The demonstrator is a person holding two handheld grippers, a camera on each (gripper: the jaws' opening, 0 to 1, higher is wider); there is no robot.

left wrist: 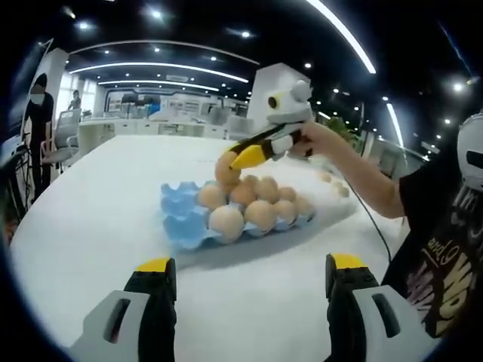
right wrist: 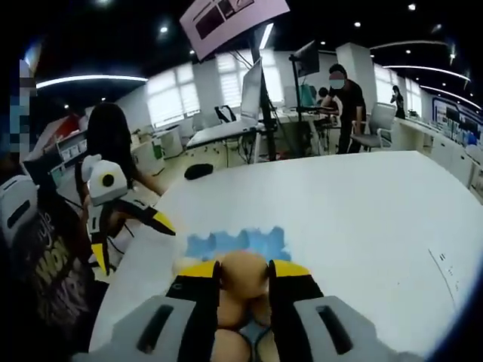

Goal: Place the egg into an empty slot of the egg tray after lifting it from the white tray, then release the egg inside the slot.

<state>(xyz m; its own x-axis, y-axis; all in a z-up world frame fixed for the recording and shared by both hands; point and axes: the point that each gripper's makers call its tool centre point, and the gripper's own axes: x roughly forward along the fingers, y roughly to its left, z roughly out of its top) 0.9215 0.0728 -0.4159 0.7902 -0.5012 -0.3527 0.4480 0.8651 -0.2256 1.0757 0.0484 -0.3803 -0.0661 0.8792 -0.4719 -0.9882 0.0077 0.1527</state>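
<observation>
A tan egg (left wrist: 225,172) hangs just above the back left corner of the blue egg tray (left wrist: 179,220), with my right gripper (left wrist: 235,160) shut on it. Several eggs (left wrist: 260,211) fill the tray's other slots. In the right gripper view the held egg (right wrist: 243,285) sits between my right gripper's (right wrist: 243,265) yellow-tipped jaws, over the blue tray (right wrist: 235,243). My left gripper (left wrist: 249,265) stands open over the table in front of the tray, holding nothing. It also appears at the left of the right gripper view as the left gripper (right wrist: 132,241).
The white table (left wrist: 98,204) spreads wide to the left and front. Behind the blue tray at the right lie a few more eggs (left wrist: 336,185) on a pale tray. A person's arm (left wrist: 362,177) reaches in from the right. People and chairs stand beyond the table.
</observation>
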